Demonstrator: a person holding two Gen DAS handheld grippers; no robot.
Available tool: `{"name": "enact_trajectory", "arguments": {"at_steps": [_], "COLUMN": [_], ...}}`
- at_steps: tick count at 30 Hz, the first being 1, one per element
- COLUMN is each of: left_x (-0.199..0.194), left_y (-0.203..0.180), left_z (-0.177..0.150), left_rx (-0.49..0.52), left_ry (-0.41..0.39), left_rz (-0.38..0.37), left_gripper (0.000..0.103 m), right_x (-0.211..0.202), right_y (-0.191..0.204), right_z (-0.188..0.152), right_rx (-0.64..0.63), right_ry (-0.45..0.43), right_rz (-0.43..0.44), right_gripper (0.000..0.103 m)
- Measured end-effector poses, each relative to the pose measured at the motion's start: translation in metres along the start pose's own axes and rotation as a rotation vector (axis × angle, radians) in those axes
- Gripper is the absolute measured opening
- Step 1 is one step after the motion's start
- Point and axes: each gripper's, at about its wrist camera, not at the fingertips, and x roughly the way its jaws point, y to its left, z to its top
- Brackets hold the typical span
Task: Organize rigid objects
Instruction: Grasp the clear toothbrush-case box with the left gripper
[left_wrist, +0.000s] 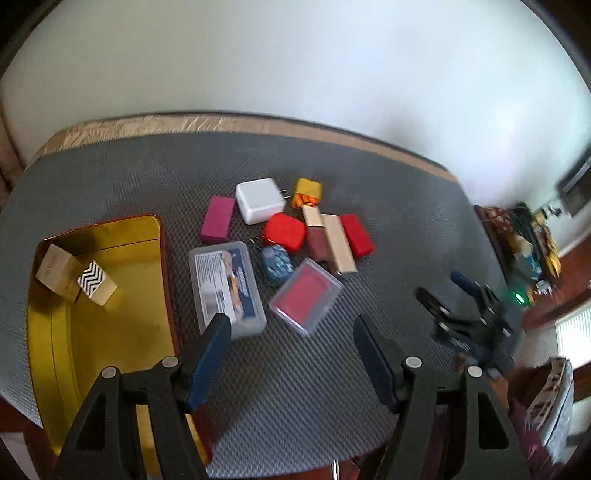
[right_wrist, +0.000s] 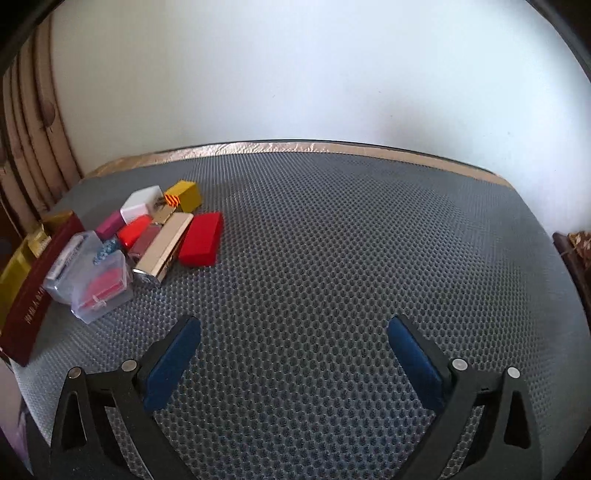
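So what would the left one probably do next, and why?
Probably ease down over the clear labelled case and close on it. The left gripper is open and empty, that case lies nearest its fingers, and only two boxes sit in the gold tin so far.

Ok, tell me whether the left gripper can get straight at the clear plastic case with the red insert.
Probably yes: the left gripper is open, and the clear case lies just ahead, its near side uncovered.

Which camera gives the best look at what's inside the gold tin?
The left wrist view. It looks down into the gold tin and shows two small boxes, one zigzag-patterned, in its far corner. The right wrist view catches only the tin's dark red outer wall at the left edge; its inside is hidden.
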Motion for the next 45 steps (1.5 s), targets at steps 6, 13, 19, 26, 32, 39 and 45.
{"name": "enact_trajectory", "arguments": {"at_steps": [6,13,19,26,32,39,45], "left_x": [0.032,0.057,0.075,0.095,0.1,0.089,0.053], "left_y": [0.015,0.03,0.036,0.043,0.038,0.037,0.035], "left_z": [0.023,0.032,0.033,0.035,0.031,0.02,0.004], "left_rx": [-0.06,-0.081,-0.076,-0.088,-0.057,-0.085,-0.114], "left_ry": [0.067,0.145,0.189,0.212,0.162,0.094,0.024], "left_rz": [0.051,0.12,0.185,0.176,0.201,0.162,0.115], "left_gripper": [0.071,0.071,0.071,0.071,0.069,0.06,0.061], "right_x": [0.0,0.0,0.001,0.003,0.004,0.01,0.011], "right_y": [-0.005,-0.005,-0.004,-0.005,-0.006,-0.006,-0.005], "right_z": [0.0,0.0,0.0,0.0,-0.001,-0.001,-0.001], "right_rx": [0.039,0.042,0.045,0.044,0.049,0.053,0.052], "right_ry": [-0.014,-0.01,-0.005,0.005,0.019,0.04,0.044], "right_rz": [0.045,0.066,0.074,0.077,0.076,0.071,0.067], "right_gripper": [0.102,0.102,0.102,0.102,0.102,0.102,0.102]}}
